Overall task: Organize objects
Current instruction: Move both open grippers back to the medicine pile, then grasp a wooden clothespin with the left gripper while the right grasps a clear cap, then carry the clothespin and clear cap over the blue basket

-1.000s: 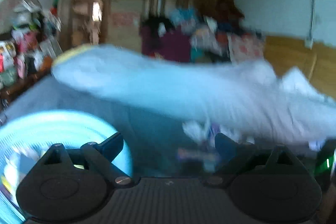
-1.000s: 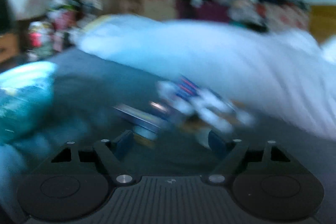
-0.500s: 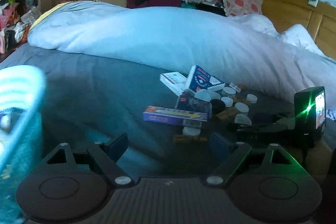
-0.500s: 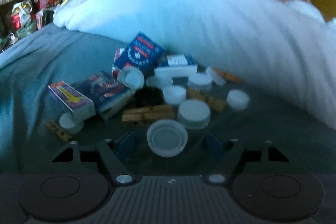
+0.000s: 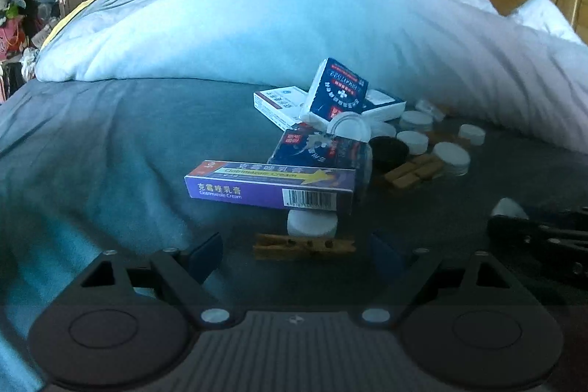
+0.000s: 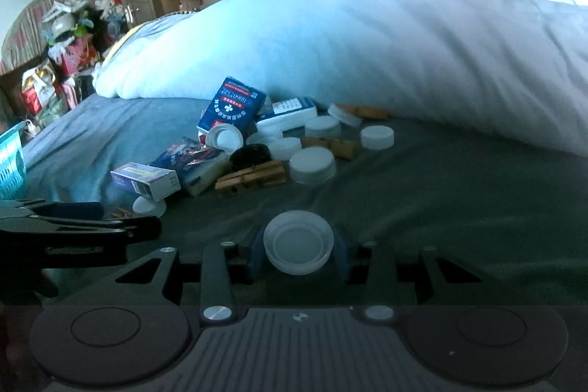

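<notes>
Black ribbed gripper (image 6: 298, 254) body, silver screws, blue pads (image 5: 205, 254).

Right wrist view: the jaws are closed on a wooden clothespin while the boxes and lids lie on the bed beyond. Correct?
Not quite. The right gripper has its jaws closed on a clear plastic lid, not a clothespin, as the right wrist view shows. The boxes and lids do lie on the bed beyond.

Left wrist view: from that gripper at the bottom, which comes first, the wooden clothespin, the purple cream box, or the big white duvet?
1. Wooden clothespin, just ahead of the left gripper.
2. Purple cream box, behind it, centre.
3. White duvet, across the back.
</notes>
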Motion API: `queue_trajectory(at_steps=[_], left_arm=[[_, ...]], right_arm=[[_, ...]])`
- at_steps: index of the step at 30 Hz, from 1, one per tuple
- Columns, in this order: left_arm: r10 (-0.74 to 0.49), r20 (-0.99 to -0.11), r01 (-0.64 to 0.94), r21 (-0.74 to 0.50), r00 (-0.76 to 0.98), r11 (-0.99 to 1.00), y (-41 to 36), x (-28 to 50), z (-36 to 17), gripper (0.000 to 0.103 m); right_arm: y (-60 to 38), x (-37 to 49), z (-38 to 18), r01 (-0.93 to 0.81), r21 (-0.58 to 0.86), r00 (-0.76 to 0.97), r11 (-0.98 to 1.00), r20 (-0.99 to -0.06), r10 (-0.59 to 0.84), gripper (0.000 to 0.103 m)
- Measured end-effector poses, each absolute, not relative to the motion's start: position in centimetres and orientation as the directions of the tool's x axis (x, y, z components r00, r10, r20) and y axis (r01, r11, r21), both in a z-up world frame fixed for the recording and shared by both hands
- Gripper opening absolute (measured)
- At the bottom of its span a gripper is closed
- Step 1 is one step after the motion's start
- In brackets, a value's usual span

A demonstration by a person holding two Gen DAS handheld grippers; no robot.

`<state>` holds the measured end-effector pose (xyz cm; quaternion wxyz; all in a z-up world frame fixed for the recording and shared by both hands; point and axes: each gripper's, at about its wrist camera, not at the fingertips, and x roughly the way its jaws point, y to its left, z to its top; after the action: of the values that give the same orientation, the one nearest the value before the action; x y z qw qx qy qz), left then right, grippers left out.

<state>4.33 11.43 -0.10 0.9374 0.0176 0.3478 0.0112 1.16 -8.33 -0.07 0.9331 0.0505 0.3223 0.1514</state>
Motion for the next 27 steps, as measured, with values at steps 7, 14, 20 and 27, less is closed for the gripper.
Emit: queue_trajectory(at_steps=[7,14,20,27], left_arm=[[0.03,-0.645,0.022,0.072,0.763,0.997,10.3,3.9,-0.2,0.062],[0.029,-0.572,-0.016,0.029,0.819,0.999,11.0,0.4,5.5,0.062],[0.106,-0.427,-0.092,0.054,0.898,0.994,13.3,-4.0,14.4,0.062],[0.272,-0.269,-0.268,0.055,0.924,0.962,20.4,-8.8,22.9,0.062]], right_arm=[[-8.5,0.9,-0.2,-0.241,0.212,0.755,0.947,-0.572,0.32,0.04],[-8.4,-0.4,2.0,-0.247,0.195,0.777,0.949,-0.545,0.315,0.04],[-6.7,-1.2,8.0,-0.295,0.19,0.82,0.936,-0.454,0.35,0.04],[0.4,-2.1,17.6,-0.461,0.129,0.823,0.878,-0.309,0.477,0.04]])
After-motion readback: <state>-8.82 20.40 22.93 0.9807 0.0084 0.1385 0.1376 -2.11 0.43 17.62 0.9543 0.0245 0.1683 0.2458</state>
